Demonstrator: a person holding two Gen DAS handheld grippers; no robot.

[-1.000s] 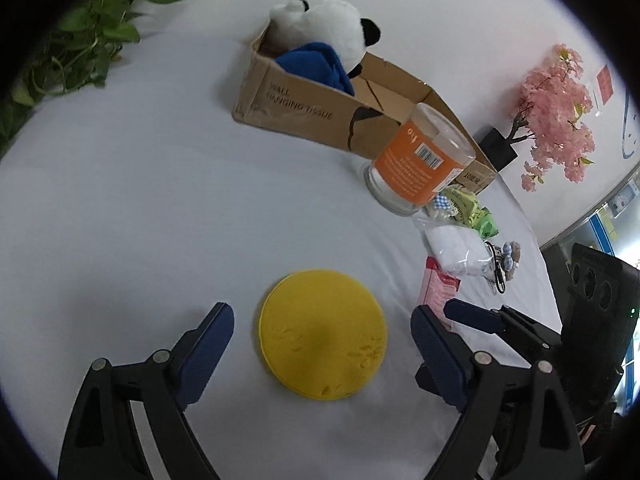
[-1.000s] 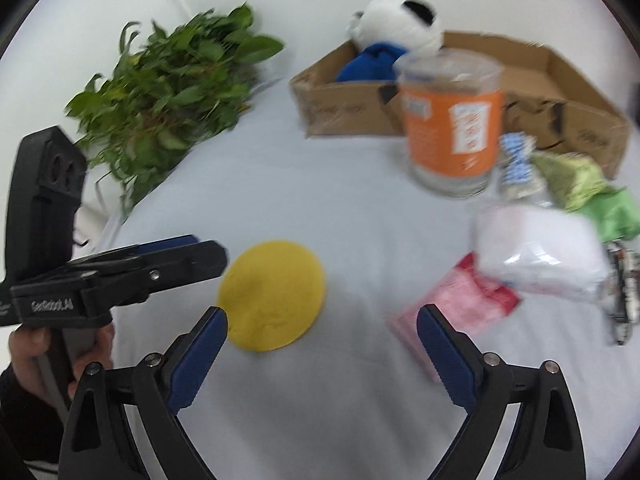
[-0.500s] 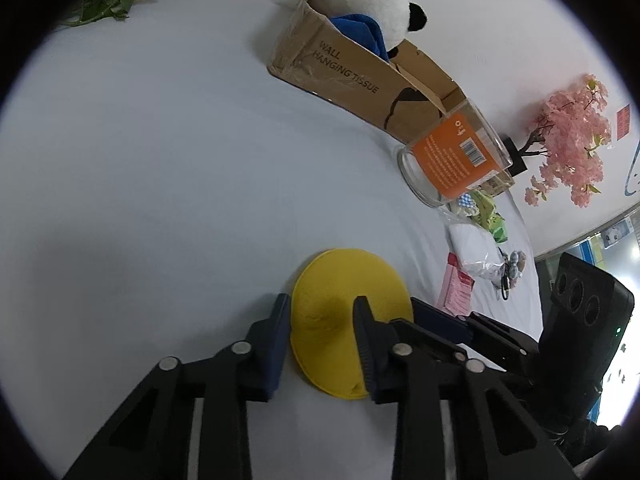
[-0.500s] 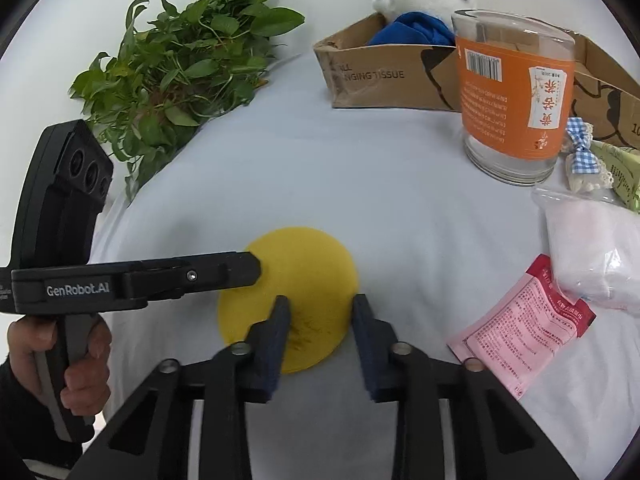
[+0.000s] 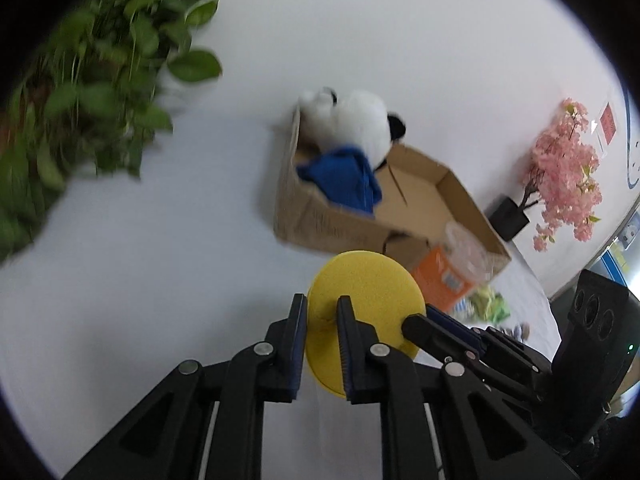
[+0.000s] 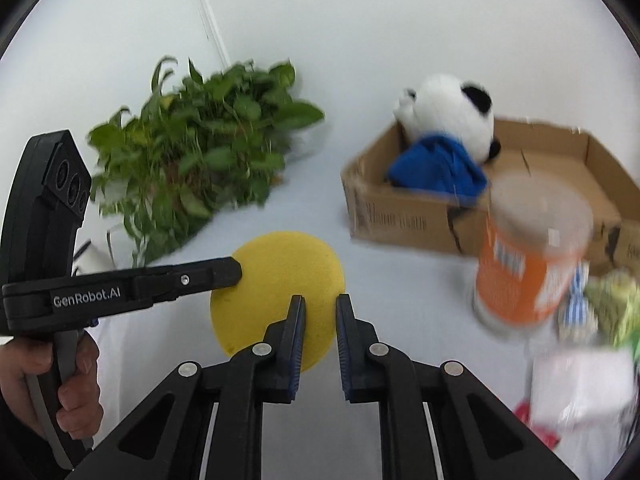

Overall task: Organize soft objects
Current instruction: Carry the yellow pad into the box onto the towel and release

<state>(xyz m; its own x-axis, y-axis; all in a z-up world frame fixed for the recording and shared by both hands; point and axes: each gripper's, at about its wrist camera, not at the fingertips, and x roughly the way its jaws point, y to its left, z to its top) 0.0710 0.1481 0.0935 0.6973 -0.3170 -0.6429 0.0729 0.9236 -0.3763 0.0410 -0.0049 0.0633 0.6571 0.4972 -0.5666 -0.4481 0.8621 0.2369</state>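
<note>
The yellow foam disc [image 5: 366, 300], flat on the table a second ago, is now pinched at opposite edges by the left gripper [image 5: 322, 320] and right gripper [image 6: 320, 320], both closing, and lifted. Transfer to the cardboard box [image 6: 560, 216] ahead seems likely next.

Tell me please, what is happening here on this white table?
A person holds a hand-held gripper in each hand, and both grip one round yellow sponge pad, which is raised off the white table. The left hand-held gripper pinches its near edge; its jaws are closing. The right hand-held gripper clamps another edge, jaws closing too. Behind stands an open brown cardboard box holding a plush panda toy and a crumpled blue cloth.
</note>
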